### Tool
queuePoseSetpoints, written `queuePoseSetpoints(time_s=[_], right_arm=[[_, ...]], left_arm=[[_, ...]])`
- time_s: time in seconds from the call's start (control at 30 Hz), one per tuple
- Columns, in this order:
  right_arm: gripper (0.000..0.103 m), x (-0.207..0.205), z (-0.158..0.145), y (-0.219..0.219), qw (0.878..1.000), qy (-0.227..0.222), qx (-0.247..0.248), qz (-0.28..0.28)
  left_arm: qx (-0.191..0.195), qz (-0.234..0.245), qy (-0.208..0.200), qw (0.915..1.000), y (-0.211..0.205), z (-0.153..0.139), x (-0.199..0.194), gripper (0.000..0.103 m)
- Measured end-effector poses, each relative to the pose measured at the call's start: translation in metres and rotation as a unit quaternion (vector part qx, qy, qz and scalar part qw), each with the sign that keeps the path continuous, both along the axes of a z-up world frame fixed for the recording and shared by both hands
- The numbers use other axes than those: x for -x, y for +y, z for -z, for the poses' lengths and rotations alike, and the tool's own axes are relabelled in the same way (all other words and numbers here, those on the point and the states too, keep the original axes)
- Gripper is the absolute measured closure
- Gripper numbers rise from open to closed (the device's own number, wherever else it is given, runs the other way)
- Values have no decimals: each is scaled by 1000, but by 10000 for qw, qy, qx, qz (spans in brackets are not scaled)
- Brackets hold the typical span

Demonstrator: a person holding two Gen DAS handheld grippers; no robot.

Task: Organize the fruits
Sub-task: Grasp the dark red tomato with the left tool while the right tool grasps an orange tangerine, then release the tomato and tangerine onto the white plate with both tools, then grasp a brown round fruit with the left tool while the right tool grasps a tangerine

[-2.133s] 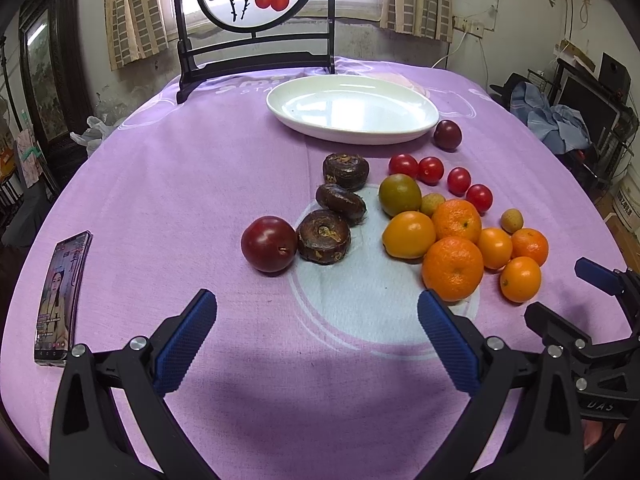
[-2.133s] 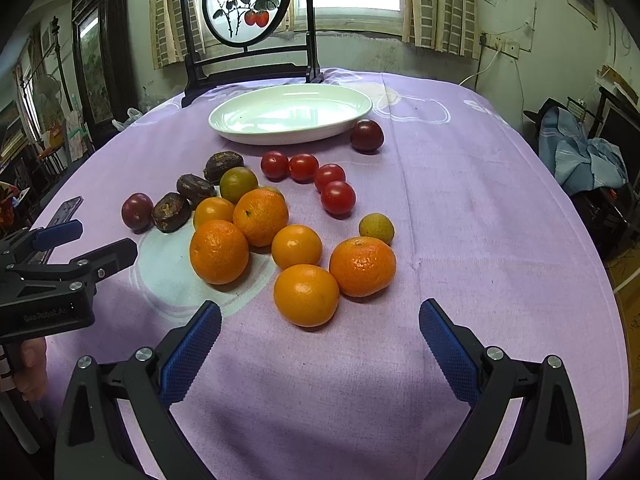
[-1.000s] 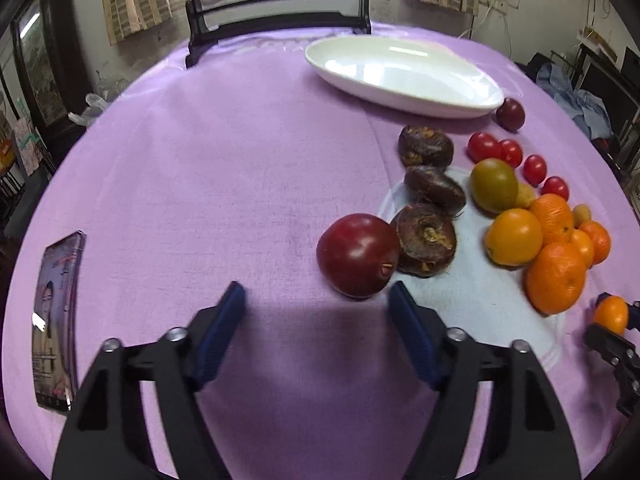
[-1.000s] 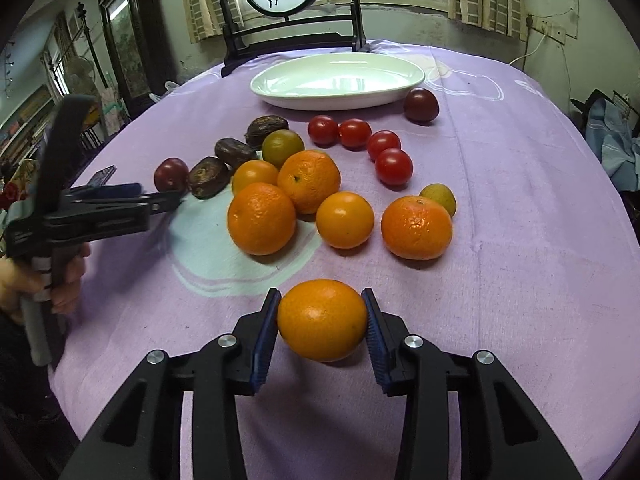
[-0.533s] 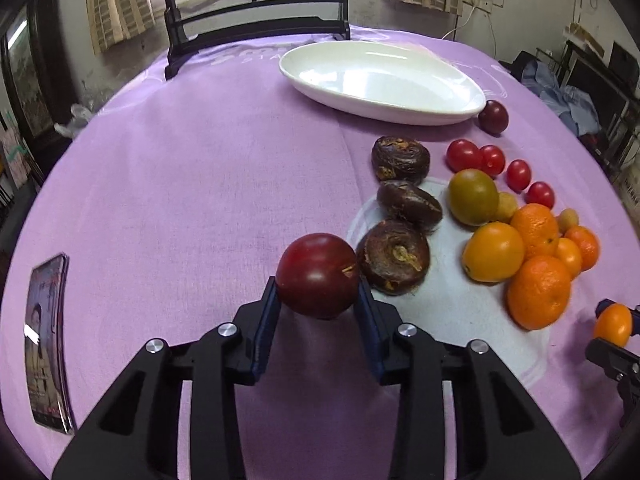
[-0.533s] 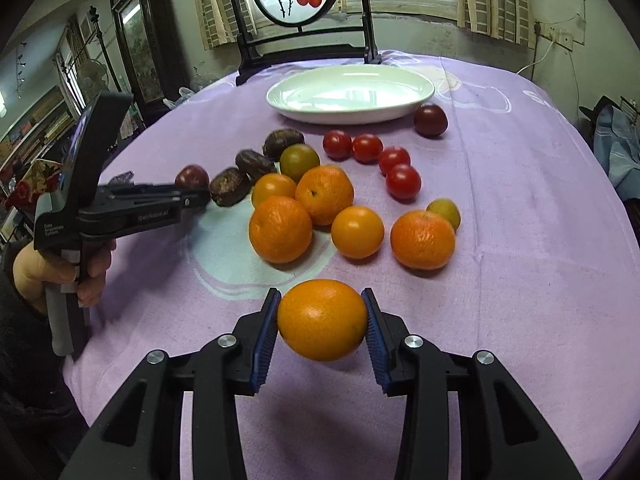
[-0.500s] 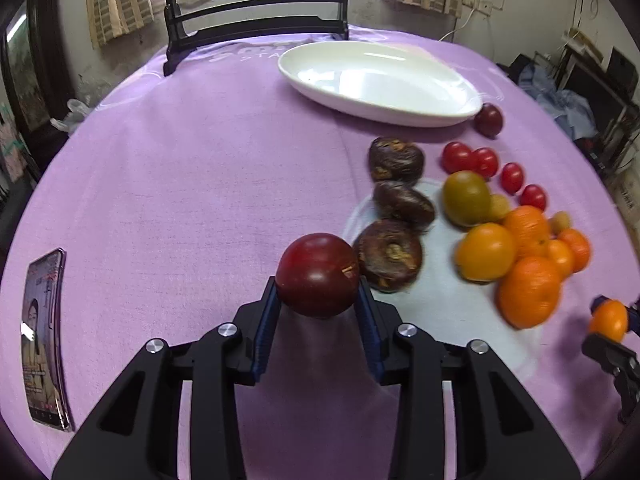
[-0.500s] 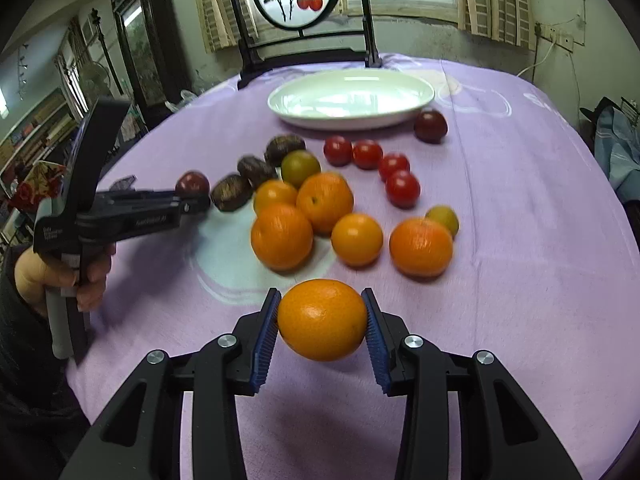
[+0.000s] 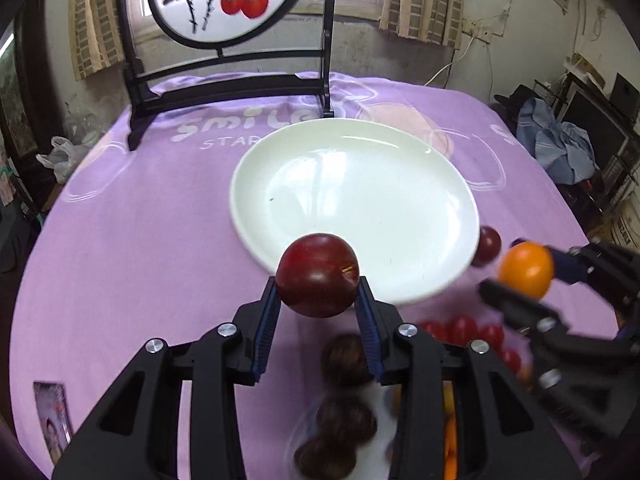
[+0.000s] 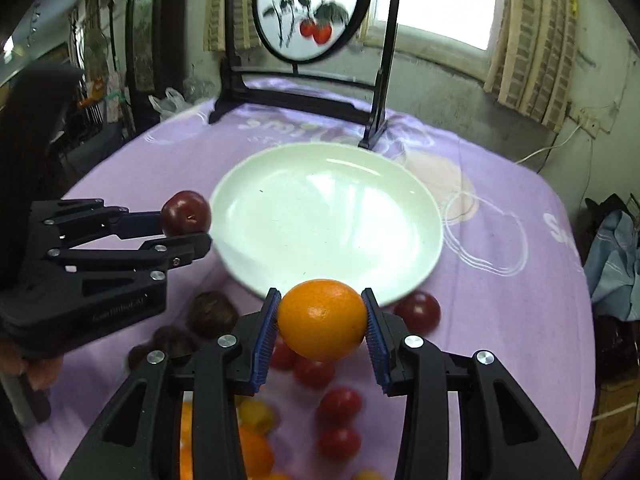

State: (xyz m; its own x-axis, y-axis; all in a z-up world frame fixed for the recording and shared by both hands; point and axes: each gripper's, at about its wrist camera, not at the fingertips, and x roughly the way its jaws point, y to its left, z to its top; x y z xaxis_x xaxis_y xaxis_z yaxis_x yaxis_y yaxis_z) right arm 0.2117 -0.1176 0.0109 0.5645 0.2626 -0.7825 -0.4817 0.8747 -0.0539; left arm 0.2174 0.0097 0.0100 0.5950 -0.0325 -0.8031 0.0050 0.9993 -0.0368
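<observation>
With the white plate (image 9: 280, 184) bare and most fruit on the counter (image 9: 120, 240), the left gripper (image 9: 318, 308) fingers clamp a red plum (image 9: 318, 274) and the right gripper (image 10: 322, 328) fingers clamp an orange (image 10: 322, 318) at the plate's near rim.

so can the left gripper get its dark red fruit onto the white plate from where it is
Probably yes. The left gripper holds the dark red fruit at the near rim of the white plate, which looks bare.

left gripper (image 9: 317, 307) clamped on dark red plum (image 9: 317, 275), raised, angled down; right gripper (image 10: 322, 325) clamped on orange (image 10: 322, 319), alongside.
</observation>
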Motion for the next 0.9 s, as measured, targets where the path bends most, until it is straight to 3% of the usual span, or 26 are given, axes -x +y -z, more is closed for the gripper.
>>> queuePoseSetpoints(time_s=[0.17, 0.2, 0.23, 0.3, 0.6, 0.73, 0.9], right_arm=[[61, -49, 33, 6, 9990, 418, 70, 153], [56, -52, 36, 5, 9987, 491, 23, 157], [48, -54, 38, 5, 9984, 542, -3, 188], [45, -50, 35, 1, 9986, 438, 7, 287], [40, 24, 6, -41, 9990, 162, -223, 363], [39, 66, 11, -59, 9990, 107, -90, 421], [38, 115, 25, -85, 9979, 109, -47, 637]], left_arm=[[62, -207, 397, 9990, 0, 27, -52, 65], [87, -217, 435, 9988, -1, 30, -59, 61], [112, -234, 430, 9987, 1, 32, -61, 50], [137, -284, 303, 9990, 1, 28, -58, 39], [230, -119, -59, 9996, 1, 2, 18, 21], [73, 8, -246, 9997, -2, -1, 66, 17], [152, 31, -248, 9996, 4, 6, 113, 16]])
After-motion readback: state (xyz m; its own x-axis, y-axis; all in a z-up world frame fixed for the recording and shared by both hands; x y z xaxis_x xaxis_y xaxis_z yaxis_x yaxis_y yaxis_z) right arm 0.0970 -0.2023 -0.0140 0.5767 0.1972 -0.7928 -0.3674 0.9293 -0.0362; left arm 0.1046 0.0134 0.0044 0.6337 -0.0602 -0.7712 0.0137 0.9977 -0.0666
